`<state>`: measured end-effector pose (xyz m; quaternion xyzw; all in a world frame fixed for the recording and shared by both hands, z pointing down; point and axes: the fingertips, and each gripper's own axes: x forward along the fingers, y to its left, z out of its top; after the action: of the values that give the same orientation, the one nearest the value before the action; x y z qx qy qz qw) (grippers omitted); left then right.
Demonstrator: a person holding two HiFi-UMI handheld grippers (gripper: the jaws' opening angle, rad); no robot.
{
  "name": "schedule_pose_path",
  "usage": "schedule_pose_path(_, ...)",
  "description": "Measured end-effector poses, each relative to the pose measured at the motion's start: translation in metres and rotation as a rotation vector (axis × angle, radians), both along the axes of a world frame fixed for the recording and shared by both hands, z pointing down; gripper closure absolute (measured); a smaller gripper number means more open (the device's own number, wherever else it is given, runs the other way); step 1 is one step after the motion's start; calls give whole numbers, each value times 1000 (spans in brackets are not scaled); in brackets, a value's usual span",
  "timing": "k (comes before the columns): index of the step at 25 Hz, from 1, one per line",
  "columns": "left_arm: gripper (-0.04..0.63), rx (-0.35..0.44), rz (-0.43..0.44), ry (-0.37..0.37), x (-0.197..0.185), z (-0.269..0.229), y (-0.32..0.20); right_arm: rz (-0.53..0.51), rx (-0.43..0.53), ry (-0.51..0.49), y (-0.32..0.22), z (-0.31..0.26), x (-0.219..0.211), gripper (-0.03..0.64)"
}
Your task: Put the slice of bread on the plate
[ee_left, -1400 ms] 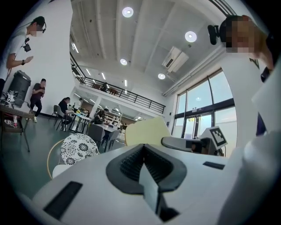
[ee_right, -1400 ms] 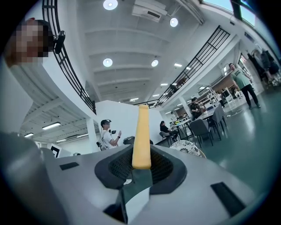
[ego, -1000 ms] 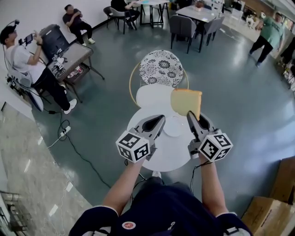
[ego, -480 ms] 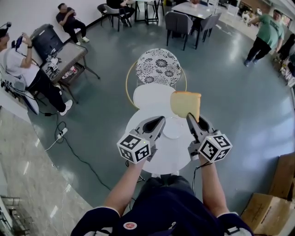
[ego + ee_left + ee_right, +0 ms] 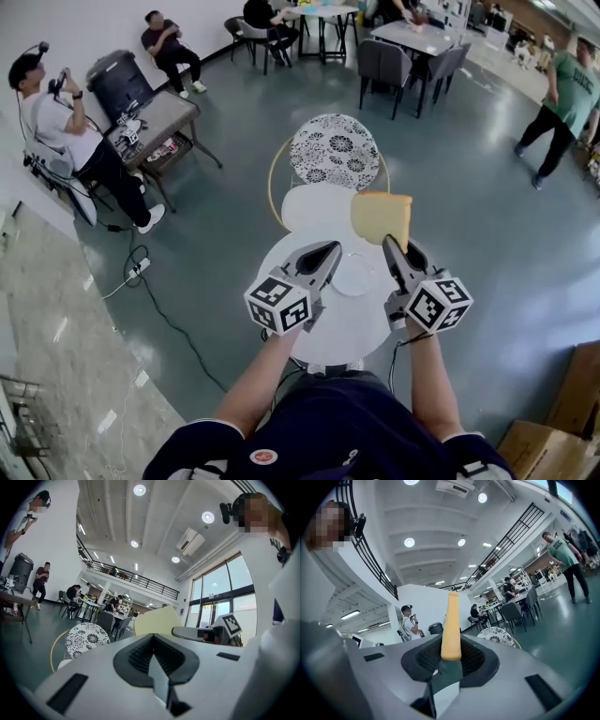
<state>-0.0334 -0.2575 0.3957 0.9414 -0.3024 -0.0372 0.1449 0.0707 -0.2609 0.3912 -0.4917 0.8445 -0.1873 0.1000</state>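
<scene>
While bread slice (image 5: 382,217) aloft, chair (image 5: 334,150) beyond.

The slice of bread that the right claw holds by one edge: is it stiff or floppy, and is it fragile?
The slice of bread sticks out from the right claw without drooping, so it seems fairly stiff and light. Only one edge is pinched, so it may dent or tear there. Released, it would probably fall flat.
</scene>
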Motion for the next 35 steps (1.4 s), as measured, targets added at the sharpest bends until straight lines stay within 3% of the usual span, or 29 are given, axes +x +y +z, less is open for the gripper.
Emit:
schedule_pose_path(14, 590, -11, -4, -52, 21, 15, 1, -1, -40, -13, -7, 19, 25, 529)
schedule_pose_path(26, 589, -91, -37, -119, 17, 80, -3, -36, -330, -59, -14, 133, 30, 531)
schedule_pose_path(35, 589, -184, -65, -150, 3, 137, 7, -87, -514, -64, -18, 228, 2, 529)
